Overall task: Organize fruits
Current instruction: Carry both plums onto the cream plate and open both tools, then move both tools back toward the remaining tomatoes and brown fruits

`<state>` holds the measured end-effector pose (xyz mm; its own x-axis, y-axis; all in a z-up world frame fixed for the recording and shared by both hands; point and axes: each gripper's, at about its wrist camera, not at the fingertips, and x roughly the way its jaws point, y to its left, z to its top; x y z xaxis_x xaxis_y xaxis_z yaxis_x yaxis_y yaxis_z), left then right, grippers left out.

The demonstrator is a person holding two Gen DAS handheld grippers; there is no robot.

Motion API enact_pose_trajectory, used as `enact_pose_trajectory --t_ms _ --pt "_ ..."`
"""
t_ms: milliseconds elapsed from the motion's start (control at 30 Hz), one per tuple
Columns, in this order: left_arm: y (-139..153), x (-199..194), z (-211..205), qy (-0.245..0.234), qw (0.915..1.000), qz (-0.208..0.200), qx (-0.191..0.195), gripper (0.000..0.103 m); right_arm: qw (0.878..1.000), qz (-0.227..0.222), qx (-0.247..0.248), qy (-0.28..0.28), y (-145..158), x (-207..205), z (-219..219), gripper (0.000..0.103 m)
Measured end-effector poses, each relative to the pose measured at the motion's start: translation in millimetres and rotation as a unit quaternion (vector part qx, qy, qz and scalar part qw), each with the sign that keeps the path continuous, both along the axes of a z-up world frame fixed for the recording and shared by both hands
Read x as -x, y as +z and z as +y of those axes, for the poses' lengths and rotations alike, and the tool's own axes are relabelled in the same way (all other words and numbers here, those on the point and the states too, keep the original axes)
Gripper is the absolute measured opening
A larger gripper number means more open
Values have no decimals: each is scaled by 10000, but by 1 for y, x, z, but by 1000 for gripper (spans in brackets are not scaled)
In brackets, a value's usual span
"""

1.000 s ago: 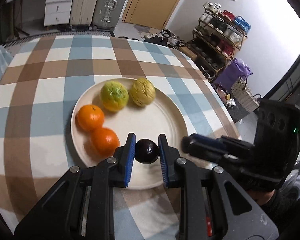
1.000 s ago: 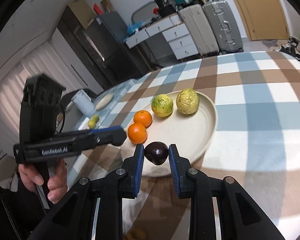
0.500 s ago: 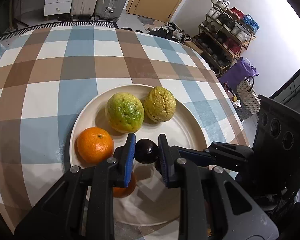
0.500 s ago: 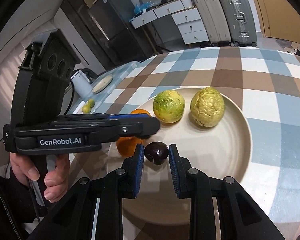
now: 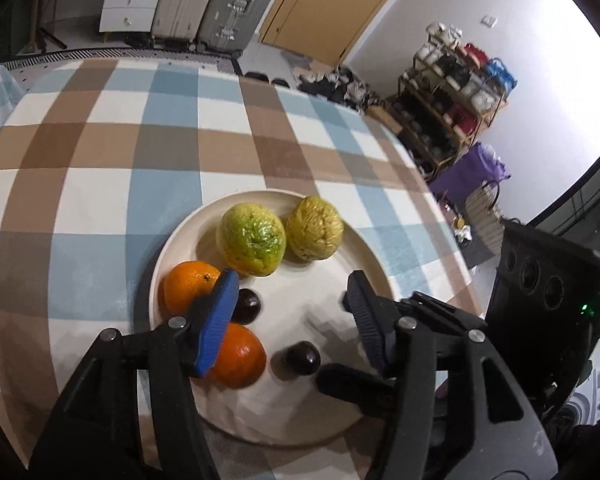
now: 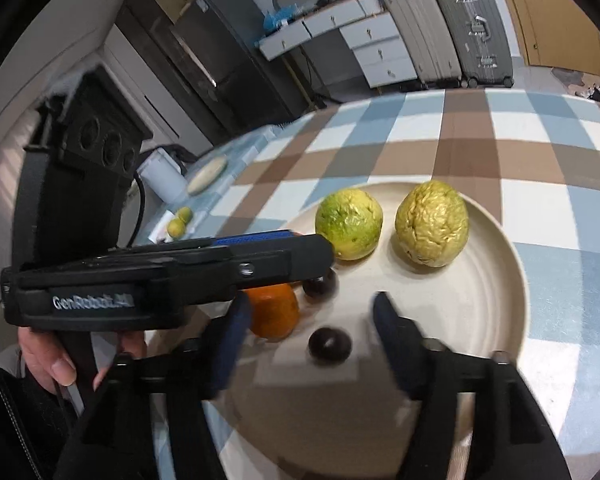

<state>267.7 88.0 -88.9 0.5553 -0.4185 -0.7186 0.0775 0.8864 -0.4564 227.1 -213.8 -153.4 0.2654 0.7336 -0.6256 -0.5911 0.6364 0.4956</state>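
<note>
A round cream plate (image 5: 376,264) sits on a table under a blue, brown and white checked cloth (image 5: 100,152). It holds six fruits. Two are small, dark purple and round: one (image 6: 329,345) lies free on the plate between the pads of the right gripper (image 6: 306,340), and the other (image 5: 247,306) lies just beside the blue left pad of the left gripper (image 5: 288,312), next to the oranges. Two oranges sit at the plate's left side, the farther orange (image 5: 188,286) and the nearer orange (image 5: 238,354), both partly hidden by that blue pad. At the far side are two bigger wrinkled fruits just beside each other: a green-yellow fruit (image 5: 254,239) and a yellow fruit (image 5: 315,227).

Both grippers hover low over the plate with jaws opening, gripping nothing. The right one's jaws stand wide around its dark fruit without touching it.

From the right wrist, the left gripper's black body crosses the picture with white lettering "GenRobot.AI" (image 6: 93,302), and a hand (image 6: 72,354) grips its handle. Two small green fruits (image 6: 179,222) lie on another surface beyond the table.
</note>
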Motion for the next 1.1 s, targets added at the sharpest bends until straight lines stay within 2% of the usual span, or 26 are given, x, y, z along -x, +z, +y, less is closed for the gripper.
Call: enact_pose_trajectory --t_ms 67,100,167,333,433,533,667,1000,1100 --pt "9 10 1 39 9999 -96 -56 55 9998 -76 -101 -119 7 8 -12 86" --pt "14 16 0 60 9998 -170 -115 56 9997 -92 -134 -158 10 12 -17 88" --pt "24 29 -2 52 9993 -317 -169 66 9994 -137 -208 -231 15 24 -32 90" --pt "42 62 -9 131 9978 -523 -398 74 9980 -400 -71 -486 28 55 -63 98" --pt "50 85 -15 184 9966 -631 -486 80 9962 -512 -58 -699 34 74 -83 99" --pt "57 108 -22 218 9951 -751 -599 81 9945 -608 -91 -853 38 93 -102 101" --pt "61 138 -34 363 9907 -863 -985 82 9920 -813 -69 -968 44 117 -117 103" --pt "51 193 -54 510 9861 -952 -1263 88 9876 -1143 -30 -1071 46 172 -129 103" --pt "46 210 -61 550 9845 -971 -1355 96 9870 -1203 -89 -1062 45 184 -132 103"
